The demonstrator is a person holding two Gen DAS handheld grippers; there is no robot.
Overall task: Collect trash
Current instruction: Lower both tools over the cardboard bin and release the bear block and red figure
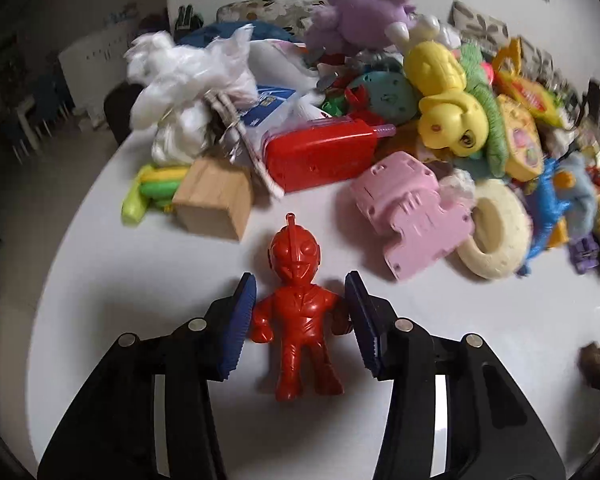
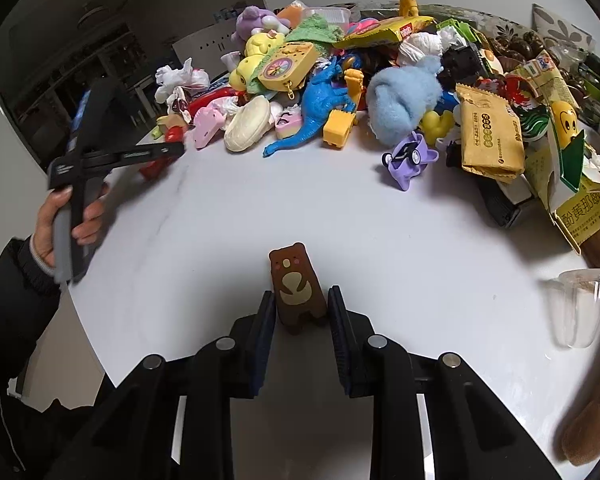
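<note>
The left tongs [image 1: 300, 316] stand about the red figure [image 1: 300, 308], which lies on its back on the white table [image 1: 480, 340], near the front edge and well clear of the heap of toys and wrappers [image 1: 440, 120] behind. The blue pads [image 1: 242, 320] sit at the figure's arms. The left pad looks to be touching the arm, while whether the right one presses is hard to tell at this angle. The figure's long axis runs head to foot, nearly in line with the tongs. Its crested head points away, toward the heap, and its feet point back between the tong arms.

The right tongs [image 2: 300, 320] are partly closed around a brown bear block [image 2: 298, 288], which stands upright near the table's front edge, face up and outward. Both pads appear to be against its sides, so it looks held.

To do the grasp well, the left tongs should probably close squarely across the chest and arms, not on the narrow legs, so that the figure cannot pivot when lifted. It likely needs firm pressure, since the plastic looks hard and glossy and may slip. A straight lift would keep it from swinging into the pink toy [image 1: 412, 216] nearby.
</note>
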